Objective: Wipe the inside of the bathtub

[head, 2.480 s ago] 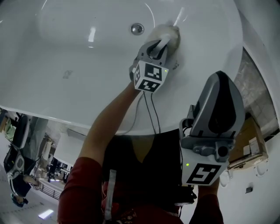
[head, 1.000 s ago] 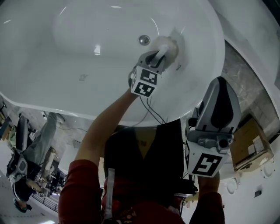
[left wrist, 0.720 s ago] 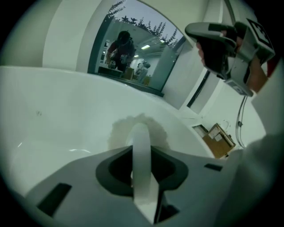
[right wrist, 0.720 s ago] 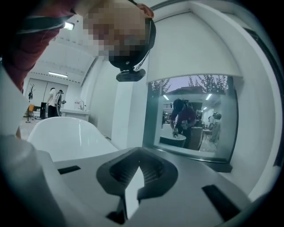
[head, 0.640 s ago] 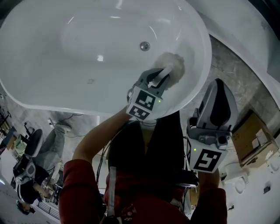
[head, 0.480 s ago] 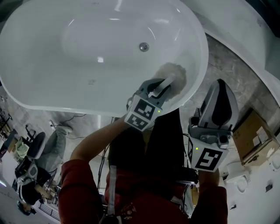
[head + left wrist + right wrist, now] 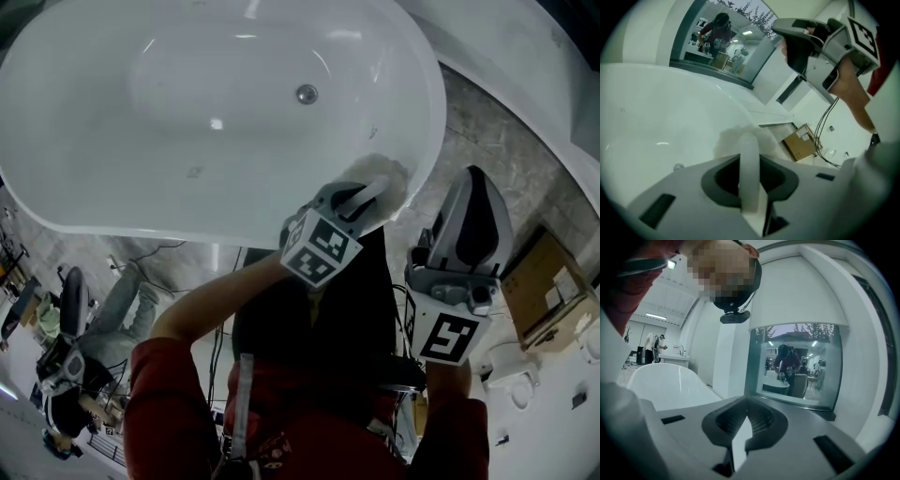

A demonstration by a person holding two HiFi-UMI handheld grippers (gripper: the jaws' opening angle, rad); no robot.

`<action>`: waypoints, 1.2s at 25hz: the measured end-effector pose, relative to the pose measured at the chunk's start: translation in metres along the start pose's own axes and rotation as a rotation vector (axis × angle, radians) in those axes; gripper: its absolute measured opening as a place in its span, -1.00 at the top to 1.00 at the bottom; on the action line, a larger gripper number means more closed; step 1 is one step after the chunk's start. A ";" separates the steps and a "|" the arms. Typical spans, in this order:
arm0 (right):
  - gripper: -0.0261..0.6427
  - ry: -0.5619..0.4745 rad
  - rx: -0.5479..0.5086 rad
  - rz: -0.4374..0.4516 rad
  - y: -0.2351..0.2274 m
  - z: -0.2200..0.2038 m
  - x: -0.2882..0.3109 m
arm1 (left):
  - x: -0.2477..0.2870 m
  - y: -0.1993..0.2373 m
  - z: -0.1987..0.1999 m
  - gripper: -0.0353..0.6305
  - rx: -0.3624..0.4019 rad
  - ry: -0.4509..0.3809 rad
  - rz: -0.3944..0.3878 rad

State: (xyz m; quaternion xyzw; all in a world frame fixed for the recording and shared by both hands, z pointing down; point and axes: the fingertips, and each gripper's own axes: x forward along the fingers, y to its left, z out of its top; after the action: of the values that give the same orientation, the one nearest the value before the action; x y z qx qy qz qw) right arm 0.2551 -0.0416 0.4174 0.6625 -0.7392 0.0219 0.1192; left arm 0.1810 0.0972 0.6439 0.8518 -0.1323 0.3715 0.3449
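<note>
My left gripper has its jaws clamped together on a white cloth. The left gripper view shows the two white fingers pressed into one strip, with the pale cloth bunched just beyond their tips. The cloth sits against the inner wall of the white bathtub, close under the rim at the end nearest me. It is well apart from the drain, which lies farther out on the tub floor. My right gripper is held outside the tub, beside my body and above the speckled floor. Its jaws are together with nothing between them, and they point up and away from the tub. The only print I can make out is the black-and-white square marker on each cube, one on the left and one on the right. These are patterns, not words. A cardboard box on the floor at my right carries a pale label, too small to read.
</note>
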 end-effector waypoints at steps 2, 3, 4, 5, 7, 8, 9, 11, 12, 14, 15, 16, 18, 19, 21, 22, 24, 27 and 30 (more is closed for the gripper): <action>0.89 0.002 0.003 -0.002 -0.001 -0.002 0.000 | 0.003 -0.001 0.001 0.60 0.021 0.009 -0.001; 0.89 0.003 0.004 -0.001 -0.002 -0.003 0.000 | 0.004 -0.001 0.001 0.60 0.032 0.011 0.001; 0.89 0.004 0.005 0.000 -0.002 -0.005 0.000 | 0.006 0.000 0.001 0.60 0.038 0.011 0.004; 0.89 0.005 0.006 0.002 -0.003 -0.006 0.000 | 0.008 0.001 0.001 0.60 0.037 0.012 0.006; 0.89 0.007 0.008 0.007 -0.003 -0.009 0.002 | 0.011 0.006 -0.002 0.60 0.023 0.016 0.011; 0.89 0.007 0.008 0.009 -0.003 -0.010 0.002 | 0.013 0.008 -0.003 0.60 0.020 0.019 0.015; 0.89 0.009 0.006 0.010 -0.003 -0.012 0.003 | 0.015 0.011 -0.005 0.60 0.022 0.023 0.021; 0.89 0.015 0.007 0.014 -0.002 -0.016 0.005 | 0.020 0.016 -0.009 0.60 0.034 0.034 0.036; 0.89 0.016 0.011 0.018 -0.001 -0.018 0.006 | 0.023 0.020 -0.012 0.60 0.037 0.041 0.042; 0.89 0.019 0.030 0.029 0.002 -0.022 0.010 | 0.030 0.028 -0.018 0.60 0.030 0.059 0.049; 0.89 0.021 0.042 0.038 0.004 -0.025 0.012 | 0.034 0.032 -0.021 0.60 0.025 0.068 0.051; 0.89 0.022 0.048 0.048 0.006 -0.027 0.014 | 0.038 0.037 -0.023 0.60 0.022 0.076 0.056; 0.89 0.025 0.038 0.064 0.009 -0.033 0.017 | 0.047 0.047 -0.029 0.60 0.022 0.091 0.069; 0.89 0.024 0.034 0.072 0.010 -0.035 0.019 | 0.052 0.052 -0.032 0.60 0.022 0.097 0.077; 0.89 0.022 0.030 0.092 0.015 -0.039 0.024 | 0.062 0.065 -0.040 0.60 0.016 0.105 0.095; 0.89 0.023 0.027 0.104 0.018 -0.041 0.027 | 0.067 0.071 -0.044 0.60 0.012 0.107 0.105; 0.89 0.026 0.025 0.127 0.025 -0.048 0.034 | 0.077 0.086 -0.053 0.60 0.014 0.109 0.128; 0.89 0.028 0.028 0.153 0.033 -0.061 0.045 | 0.092 0.111 -0.067 0.60 0.012 0.122 0.156; 0.89 0.035 0.034 0.175 0.039 -0.072 0.054 | 0.108 0.133 -0.081 0.60 0.003 0.145 0.181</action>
State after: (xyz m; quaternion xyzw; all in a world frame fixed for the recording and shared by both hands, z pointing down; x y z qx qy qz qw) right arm 0.2225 -0.0754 0.5032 0.5970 -0.7915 0.0563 0.1186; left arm 0.1475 0.0596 0.8264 0.8079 -0.1827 0.4618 0.3172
